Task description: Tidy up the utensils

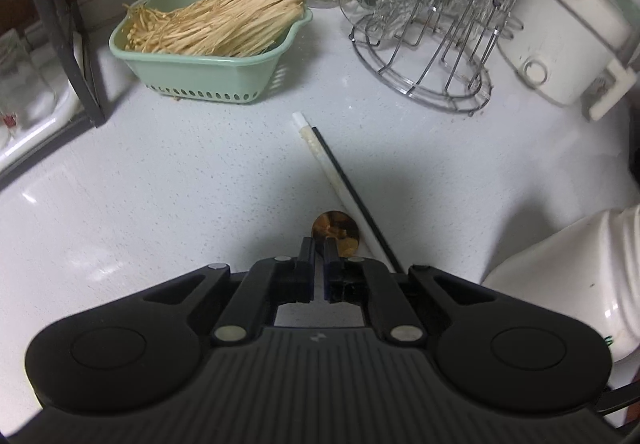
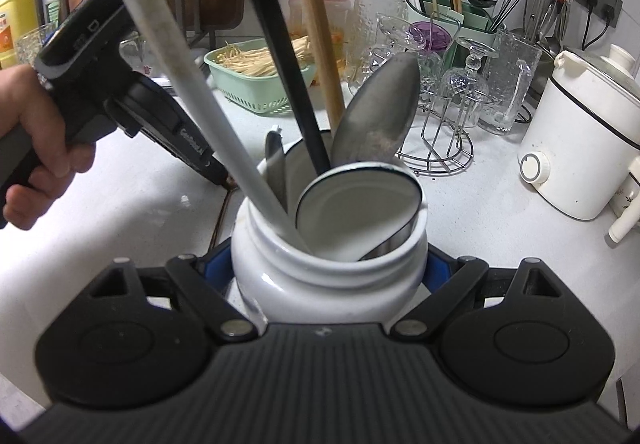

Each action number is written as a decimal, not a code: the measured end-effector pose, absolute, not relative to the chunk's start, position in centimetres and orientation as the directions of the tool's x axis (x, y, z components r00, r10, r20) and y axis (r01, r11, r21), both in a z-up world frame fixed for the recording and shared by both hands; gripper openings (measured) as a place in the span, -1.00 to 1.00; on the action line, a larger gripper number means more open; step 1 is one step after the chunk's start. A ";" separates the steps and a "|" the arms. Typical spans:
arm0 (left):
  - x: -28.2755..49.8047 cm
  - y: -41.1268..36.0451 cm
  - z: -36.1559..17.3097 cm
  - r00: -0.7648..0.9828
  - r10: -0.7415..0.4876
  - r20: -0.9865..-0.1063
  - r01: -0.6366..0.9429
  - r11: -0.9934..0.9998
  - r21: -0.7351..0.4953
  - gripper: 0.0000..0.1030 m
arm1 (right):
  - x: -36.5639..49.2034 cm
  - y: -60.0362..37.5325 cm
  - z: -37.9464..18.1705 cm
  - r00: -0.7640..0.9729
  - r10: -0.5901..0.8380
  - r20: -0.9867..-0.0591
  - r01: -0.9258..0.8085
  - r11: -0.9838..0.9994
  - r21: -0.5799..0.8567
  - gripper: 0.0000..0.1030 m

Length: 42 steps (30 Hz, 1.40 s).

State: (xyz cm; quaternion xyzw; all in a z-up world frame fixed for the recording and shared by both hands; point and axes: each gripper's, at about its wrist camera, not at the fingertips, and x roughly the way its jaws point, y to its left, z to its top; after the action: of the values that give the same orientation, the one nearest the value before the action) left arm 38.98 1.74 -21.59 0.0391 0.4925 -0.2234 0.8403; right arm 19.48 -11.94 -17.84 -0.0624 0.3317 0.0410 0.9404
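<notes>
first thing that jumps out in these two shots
In the right wrist view, the white jar crammed with chopsticks and a big metal spoon fills the middle, clamped in the right gripper. In the left wrist view, the left gripper is shut on a gold spoon lying on the white counter, beside a white and a black chopstick. Behind sits a green basket of pale straw-like sticks.

Left black plastic two-finger gripper: ribbed matte base, two round embossed discs, silver pivot pins on angled linkage arms, slim black fingers. Right black plastic two-finger gripper: same ribbed base, discs and silver pins, blue pads beside the linkages. Bare hand, no sleeve visible.
</notes>
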 end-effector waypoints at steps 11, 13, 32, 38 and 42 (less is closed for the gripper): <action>39.3 0.2 -21.6 0.408 -0.338 -0.849 0.482 0.869 -0.114 -0.21 | 19.5 -12.1 -17.9 0.777 0.039 -0.628 -0.122 0.988 -0.090 0.80; 39.1 -0.5 -21.7 0.412 -0.320 -0.853 0.529 0.846 -0.062 -0.17 | 19.5 -12.1 -17.9 0.777 0.042 -0.628 -0.125 0.988 -0.089 0.80; 39.4 -1.4 -21.9 0.426 -0.266 -0.865 0.542 0.840 0.009 -0.37 | 19.3 -12.0 -17.9 0.781 0.038 -0.623 -0.123 0.988 -0.094 0.80; 38.8 0.2 -21.1 0.440 -0.266 -0.858 0.493 0.870 -0.017 -0.37 | 19.2 -11.7 -17.9 0.784 0.034 -0.620 -0.126 0.987 -0.105 0.81; 38.3 1.1 -19.9 0.467 -0.267 -0.843 0.458 0.889 -0.028 -0.37 | 19.2 -11.7 -17.9 0.784 0.032 -0.620 -0.127 0.986 -0.109 0.81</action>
State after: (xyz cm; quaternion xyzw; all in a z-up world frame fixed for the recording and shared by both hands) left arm 38.26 1.07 -19.91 0.1012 0.4704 -0.2131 0.8503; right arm 19.24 -11.68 -17.93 -0.0725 0.3262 0.0423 0.9416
